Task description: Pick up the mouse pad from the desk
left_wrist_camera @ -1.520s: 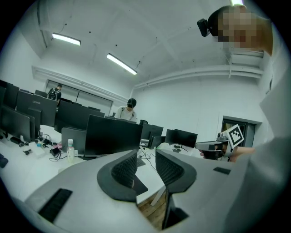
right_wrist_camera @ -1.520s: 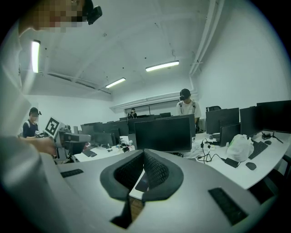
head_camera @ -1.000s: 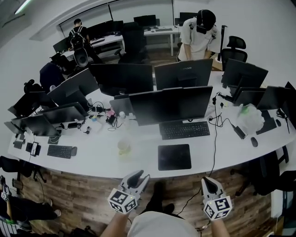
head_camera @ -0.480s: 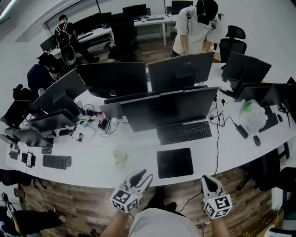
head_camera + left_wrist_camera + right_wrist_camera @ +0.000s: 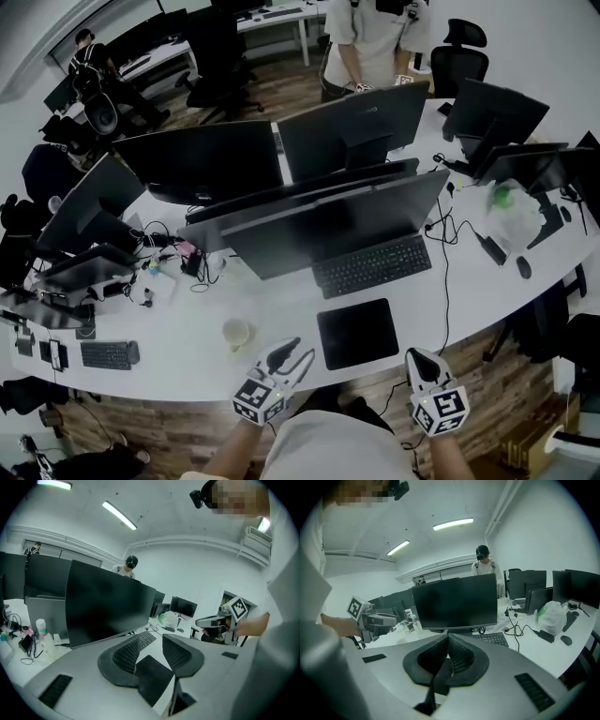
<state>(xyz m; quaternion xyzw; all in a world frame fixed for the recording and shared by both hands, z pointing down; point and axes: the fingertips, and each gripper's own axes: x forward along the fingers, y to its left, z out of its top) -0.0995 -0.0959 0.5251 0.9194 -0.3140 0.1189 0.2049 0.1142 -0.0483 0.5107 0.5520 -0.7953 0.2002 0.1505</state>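
Looking steeply down on a curved white desk [image 5: 187, 323] in an office with a wood-plank floor [image 5: 159, 422]. Carries rows of dark monitors [image 5: 328, 220], a keyboard [image 5: 372, 266], a pale cup [image 5: 236, 333] and loose cables, with a person [image 5: 366, 42] standing at the far side. Shows both hands low at the near desk edge, tools pointing forward and slightly down.

Left gripper [image 5: 296, 351]: jaws apart and opening, nothing between the pads. Right gripper [image 5: 419, 357]: jaws closed tip to tip, holding nothing.

Shows the black mouse pad [image 5: 357, 333] flat on the desk, just in front of the keyboard, between the two grippers' tips and near both, with no contact visible. Frames the pad through the gap of the left jaws in the left gripper view.
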